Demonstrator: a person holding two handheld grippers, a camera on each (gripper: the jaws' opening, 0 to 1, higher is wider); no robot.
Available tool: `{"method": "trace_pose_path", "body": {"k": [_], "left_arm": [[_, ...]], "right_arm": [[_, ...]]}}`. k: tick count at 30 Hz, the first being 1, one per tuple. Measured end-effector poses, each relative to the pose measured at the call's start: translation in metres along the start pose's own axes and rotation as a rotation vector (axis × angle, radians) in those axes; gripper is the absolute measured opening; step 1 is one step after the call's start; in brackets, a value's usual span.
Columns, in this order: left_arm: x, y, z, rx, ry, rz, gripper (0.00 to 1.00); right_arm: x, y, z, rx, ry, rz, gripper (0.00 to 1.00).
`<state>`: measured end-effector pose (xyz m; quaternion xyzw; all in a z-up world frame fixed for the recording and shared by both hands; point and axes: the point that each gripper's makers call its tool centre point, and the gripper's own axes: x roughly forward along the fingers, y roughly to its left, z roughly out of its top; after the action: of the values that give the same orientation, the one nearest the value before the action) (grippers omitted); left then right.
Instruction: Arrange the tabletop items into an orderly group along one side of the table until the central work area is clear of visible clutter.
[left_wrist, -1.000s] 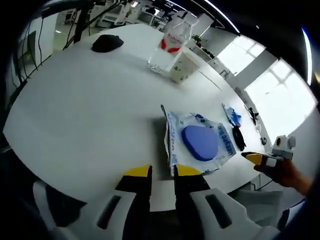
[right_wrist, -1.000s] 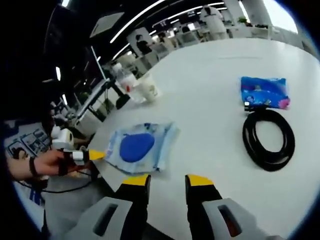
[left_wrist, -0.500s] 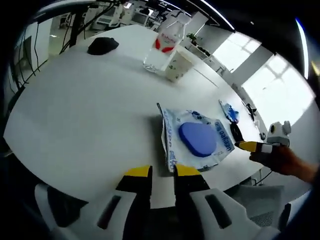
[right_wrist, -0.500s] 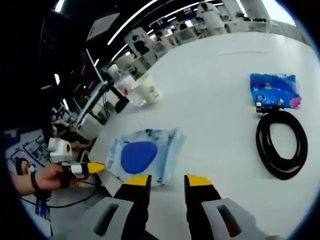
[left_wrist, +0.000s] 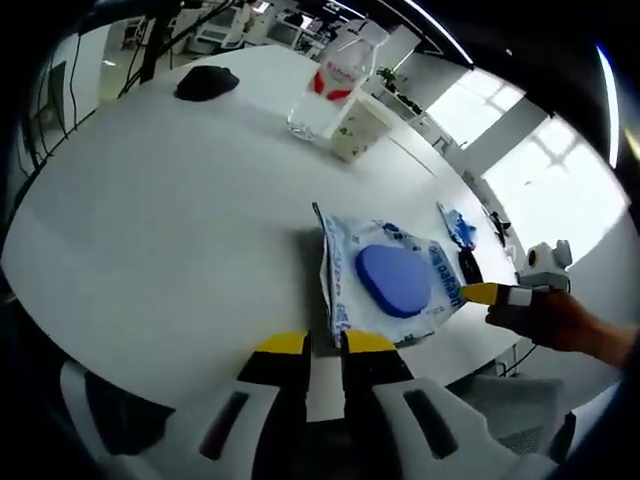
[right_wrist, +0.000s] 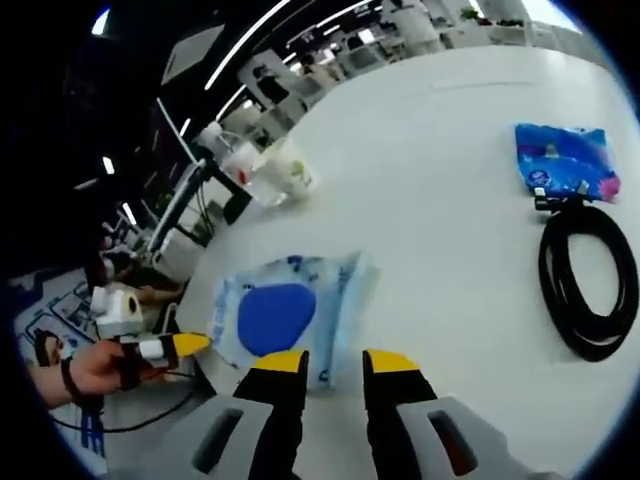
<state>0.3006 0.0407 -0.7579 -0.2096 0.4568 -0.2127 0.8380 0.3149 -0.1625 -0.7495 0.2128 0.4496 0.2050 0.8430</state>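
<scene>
A clear wrapper with a blue disc inside (left_wrist: 395, 285) lies near the table's edge, just beyond my left gripper (left_wrist: 325, 345). Its jaws stand a narrow gap apart with nothing between them. My right gripper (left_wrist: 480, 293) comes in from the right, its yellow tip at the wrapper's corner. In the right gripper view the same wrapper (right_wrist: 280, 318) lies ahead of my right gripper (right_wrist: 333, 362), slightly open and empty. A hand holds the left gripper (right_wrist: 188, 344) beside the wrapper. A blue packet (right_wrist: 563, 162) and a black cable coil (right_wrist: 590, 290) lie to the right.
A water bottle (left_wrist: 325, 90) and a paper cup (left_wrist: 360, 130) stand together at the far side of the white table (left_wrist: 170, 220), with a black object (left_wrist: 207, 82) beyond them. The blue packet (left_wrist: 460, 228) and cable (left_wrist: 470, 266) lie past the wrapper. Office desks fill the background.
My left jaws have drawn closer together. The right gripper has moved in toward the wrapper's corner. Both views have shifted slightly toward the wrapper.
</scene>
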Motion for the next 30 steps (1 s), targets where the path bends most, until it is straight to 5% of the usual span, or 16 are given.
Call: {"method": "trace_pose_path", "body": {"k": [18,30], "left_arm": [[0.011,-0.014,0.007,0.007,0.001,-0.012,0.00],[0.025,-0.041,0.039,0.006,-0.037,-0.060,0.00]], "right_arm": [[0.001,-0.009,0.005,-0.025,0.010,0.017,0.02],[-0.013,-0.021,0.031,-0.053,-0.027,0.019,0.00]]}}
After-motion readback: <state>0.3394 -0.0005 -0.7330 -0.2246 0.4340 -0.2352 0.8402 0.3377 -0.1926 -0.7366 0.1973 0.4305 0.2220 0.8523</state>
